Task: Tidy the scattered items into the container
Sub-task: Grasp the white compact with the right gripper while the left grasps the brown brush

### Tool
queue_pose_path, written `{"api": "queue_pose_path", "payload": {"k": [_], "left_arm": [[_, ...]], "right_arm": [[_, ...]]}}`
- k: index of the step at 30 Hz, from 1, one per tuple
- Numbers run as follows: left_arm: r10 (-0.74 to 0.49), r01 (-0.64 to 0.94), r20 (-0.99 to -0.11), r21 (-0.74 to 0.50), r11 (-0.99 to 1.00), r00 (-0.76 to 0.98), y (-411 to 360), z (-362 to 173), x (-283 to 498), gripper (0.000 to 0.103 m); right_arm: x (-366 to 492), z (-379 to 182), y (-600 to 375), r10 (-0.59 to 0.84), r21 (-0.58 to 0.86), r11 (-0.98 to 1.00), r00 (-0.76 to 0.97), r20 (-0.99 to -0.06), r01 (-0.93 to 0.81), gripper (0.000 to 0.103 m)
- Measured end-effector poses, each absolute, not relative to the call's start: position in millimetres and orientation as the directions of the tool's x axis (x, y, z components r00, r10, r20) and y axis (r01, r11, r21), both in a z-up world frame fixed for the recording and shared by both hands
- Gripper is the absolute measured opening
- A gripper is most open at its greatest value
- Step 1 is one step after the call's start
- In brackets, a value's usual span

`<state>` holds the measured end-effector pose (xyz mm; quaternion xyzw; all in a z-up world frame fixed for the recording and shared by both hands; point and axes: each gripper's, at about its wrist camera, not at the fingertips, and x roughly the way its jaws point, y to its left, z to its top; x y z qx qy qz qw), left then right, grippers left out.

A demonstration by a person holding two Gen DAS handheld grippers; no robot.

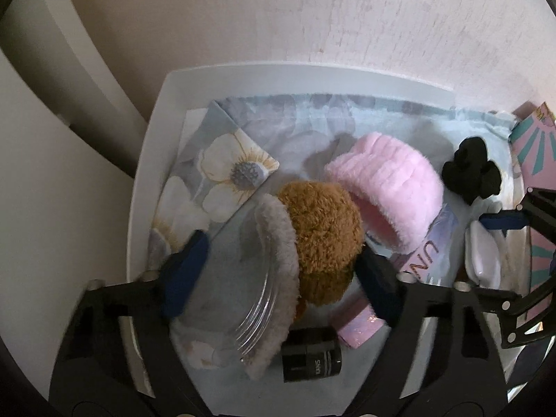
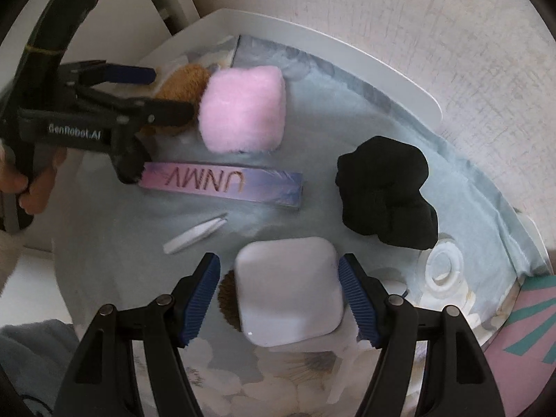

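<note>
Left wrist view: white table (image 1: 153, 160) under floral cloth (image 1: 222, 170), against pale wall (image 1: 278, 14).

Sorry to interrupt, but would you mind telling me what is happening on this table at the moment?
A person is tidying toiletries on a floral cloth, a handheld gripper in each hand. The left gripper has its jaws either side of a brown fluffy hair band and a grey one, not yet pressing. The right gripper straddles a white square case; whether it grips is unclear. A pink headband, a black scrunchie and a UNNY box lie nearby.
</note>
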<state>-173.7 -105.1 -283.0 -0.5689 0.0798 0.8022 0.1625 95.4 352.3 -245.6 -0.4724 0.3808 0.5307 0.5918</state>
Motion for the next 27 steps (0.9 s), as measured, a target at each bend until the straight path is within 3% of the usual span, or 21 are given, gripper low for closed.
{"api": "queue_pose_path", "payload": {"k": [5,6,15,27], "left_arm": [[0.2,-0.368,-0.935,-0.082,-0.926,-0.294,-101.1,-283.7,-169.0,0.04],[0.196,-0.369,-0.934,-0.077,-0.926,-0.297,-99.8,-282.9,-168.1,0.04],[0.225,-0.351,-0.916,-0.101,-0.931,-0.331,-110.8,-257.1,-164.7,0.038],[0.318,-0.321,-0.839,-0.183,-0.929,-0.442,-133.2,-160.1,-142.8,0.037]], "right_arm": [[98.6,-252.1,351.1,0.267,-0.154,-0.021,0.143,-0.953,-0.988,0.064],[97.9,-252.0,350.1,0.271,-0.154,-0.025,0.141,-0.952,-0.988,0.057],[96.5,-241.0,342.0,0.309,-0.126,0.003,0.12,-0.943,-0.992,0.056],[90.9,-174.6,318.9,0.435,-0.075,0.121,0.121,-0.892,-0.99,0.056]]}}
